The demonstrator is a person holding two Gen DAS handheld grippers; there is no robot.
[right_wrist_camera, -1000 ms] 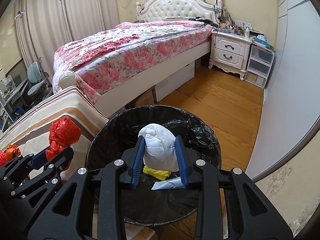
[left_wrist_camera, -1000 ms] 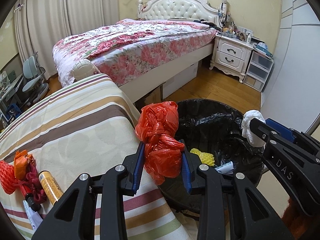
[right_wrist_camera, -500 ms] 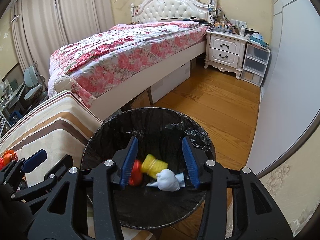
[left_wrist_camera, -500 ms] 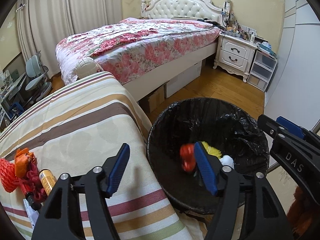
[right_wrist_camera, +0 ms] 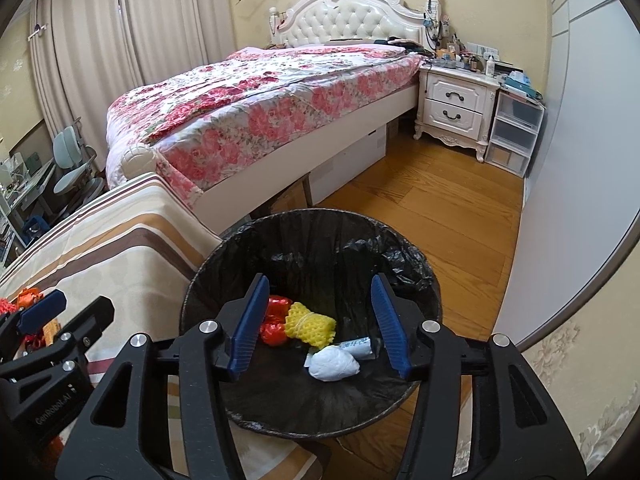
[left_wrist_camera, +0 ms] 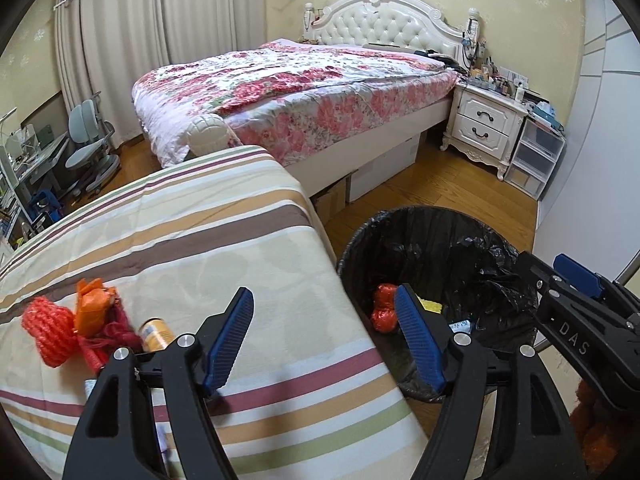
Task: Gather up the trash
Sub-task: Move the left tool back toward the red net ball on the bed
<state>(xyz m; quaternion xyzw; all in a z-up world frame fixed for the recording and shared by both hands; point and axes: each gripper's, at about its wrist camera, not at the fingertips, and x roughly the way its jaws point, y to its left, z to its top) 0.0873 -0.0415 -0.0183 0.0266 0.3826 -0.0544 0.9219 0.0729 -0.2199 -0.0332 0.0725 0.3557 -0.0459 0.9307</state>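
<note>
A bedroom with pale yellow wallpaper, cream curtains (left_wrist_camera: 120,28), wood floor (right_wrist_camera: 440,208), a floral-quilted bed (left_wrist_camera: 304,92) with tufted white headboard (left_wrist_camera: 380,24), and a white nightstand (right_wrist_camera: 452,108).
</note>
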